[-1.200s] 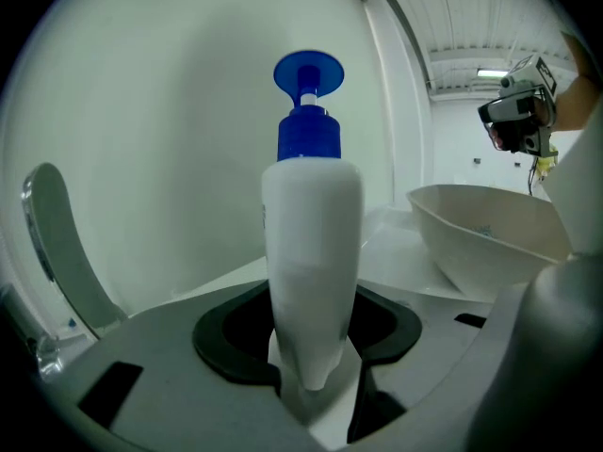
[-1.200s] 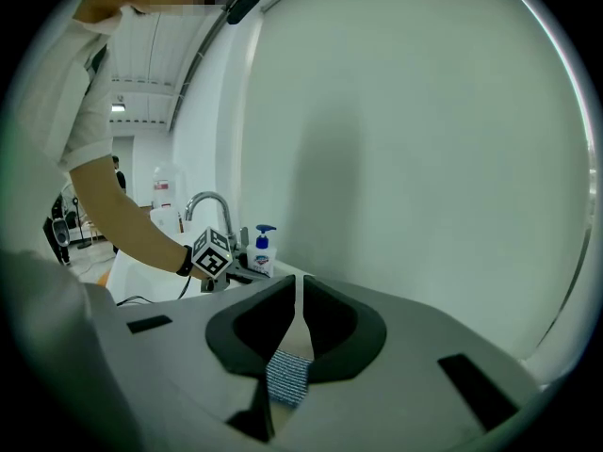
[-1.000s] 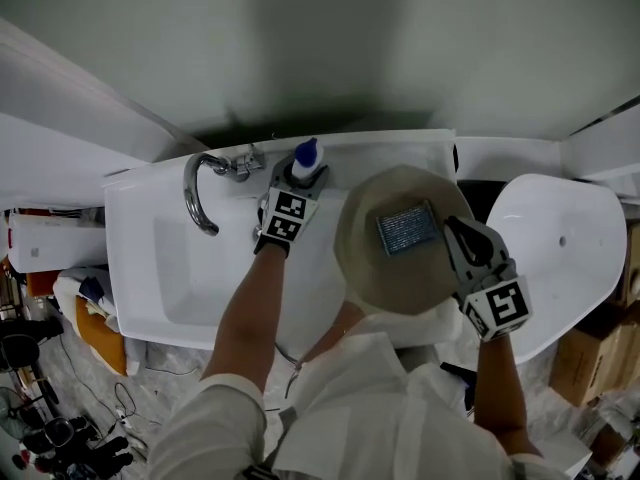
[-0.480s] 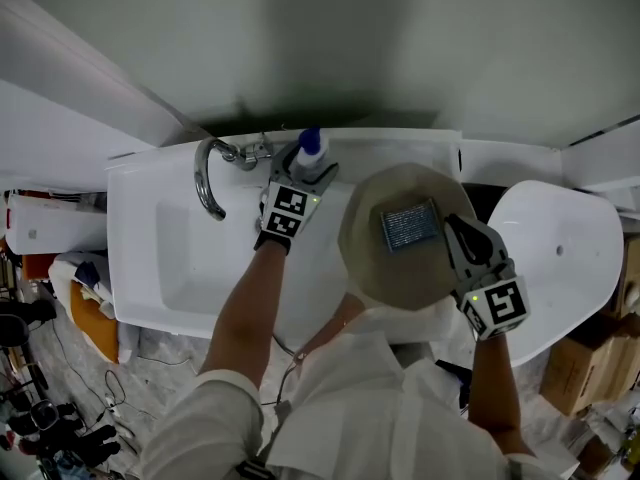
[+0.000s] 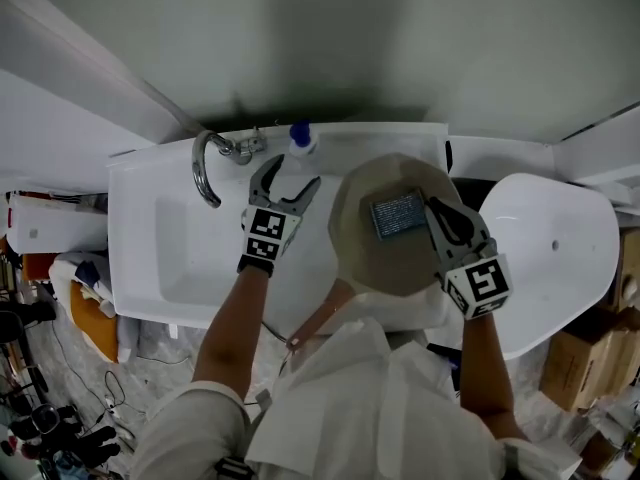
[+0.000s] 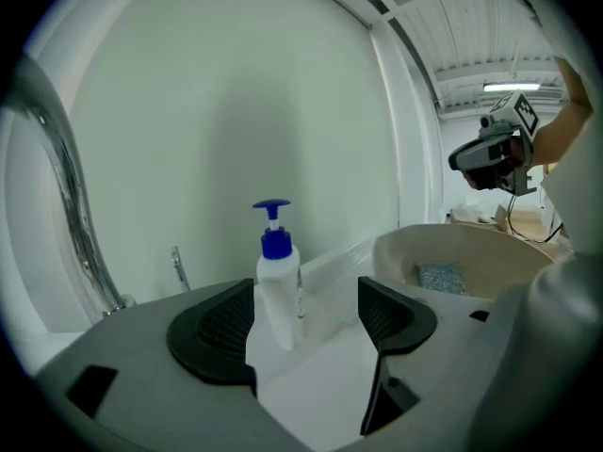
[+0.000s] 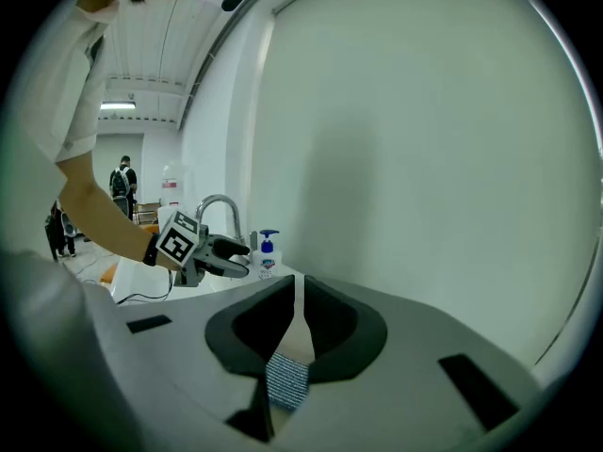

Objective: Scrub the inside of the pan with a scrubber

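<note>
A beige pan [image 5: 380, 263] is held over the sink's right end, with a grey-blue scrubber [image 5: 398, 214] lying flat inside it. My right gripper [image 5: 432, 213] is shut on the pan's right rim. In the right gripper view the beige rim [image 7: 300, 342] is pinched between the jaws [image 7: 297, 323], and the scrubber [image 7: 287, 379] shows just below. My left gripper [image 5: 288, 178] has just opened. It hangs open and empty a little in front of the blue-capped soap bottle [image 5: 300, 138], which stands upright on the sink's back ledge. The bottle [image 6: 276, 276] shows beyond the spread jaws [image 6: 306, 314], apart from them.
A chrome faucet [image 5: 205, 168] arches over the white sink basin [image 5: 190, 258] at the left. A white oval object [image 5: 560, 248] sits to the pan's right. Clutter lies on the floor at far left, and a cardboard box [image 5: 590, 358] is at lower right.
My left gripper has opened, let go of the soap bottle, and drawn back and up from it. The right gripper has kept its grip on the pan.
</note>
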